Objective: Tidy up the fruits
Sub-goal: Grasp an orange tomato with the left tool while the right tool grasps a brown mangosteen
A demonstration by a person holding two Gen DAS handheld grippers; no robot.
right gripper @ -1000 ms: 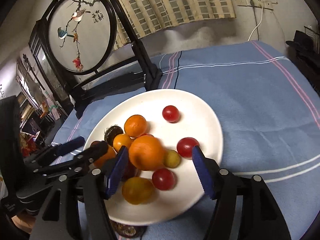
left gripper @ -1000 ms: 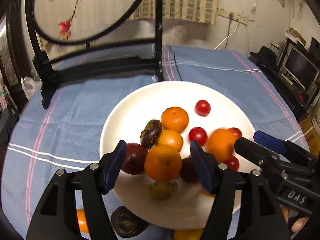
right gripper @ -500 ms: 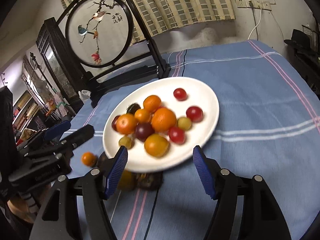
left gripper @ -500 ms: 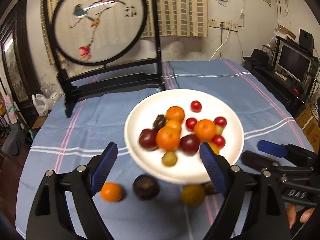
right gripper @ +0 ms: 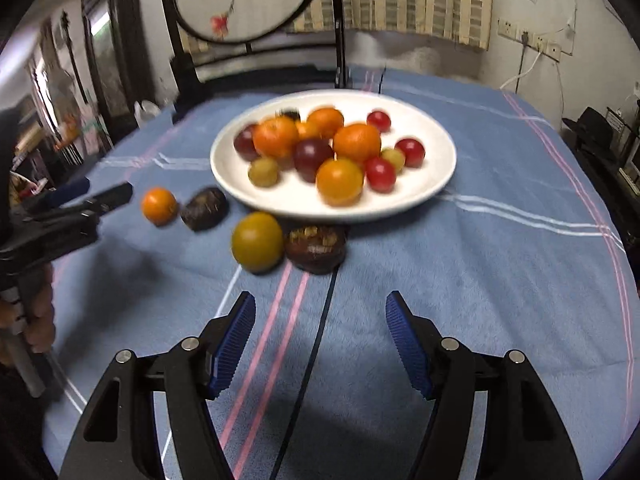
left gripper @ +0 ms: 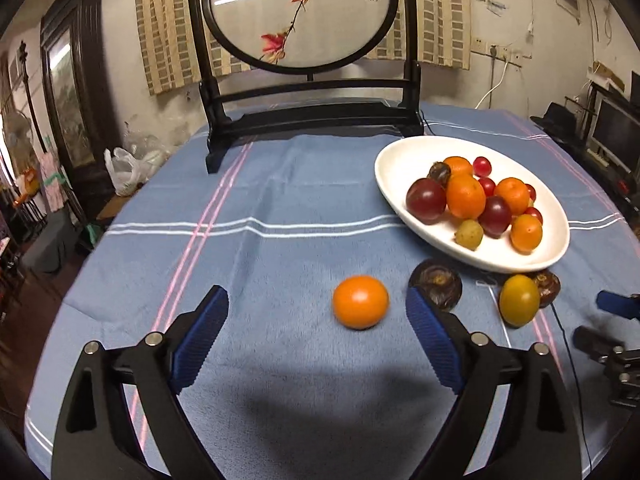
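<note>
A white plate (left gripper: 400,168) (right gripper: 440,168) holds several oranges, cherry tomatoes, dark plums and small green fruits. On the blue striped cloth in front of it lie a loose orange (left gripper: 361,307) (right gripper: 159,206), a dark brown fruit (left gripper: 436,290) (right gripper: 204,208), a yellow-green fruit (left gripper: 519,300) (right gripper: 257,242) and a second dark fruit (left gripper: 546,288) (right gripper: 316,248). My left gripper (left gripper: 316,294) (right gripper: 100,192) is opening; the loose orange lies just beyond its tips, untouched. My right gripper (right gripper: 320,300) stands open over bare cloth, short of the yellow-green fruit.
A round embroidered screen on a black stand (left gripper: 304,12) (right gripper: 244,0) rises at the table's far side, behind the plate. A hand (right gripper: 32,320) holds the left gripper's handle at the left edge. A white bag (left gripper: 124,168) lies on the floor beyond the table.
Both grippers have drawn back from over the plate toward the near side of the table. The left jaws have spread wider and now face the loose orange on the cloth.
</note>
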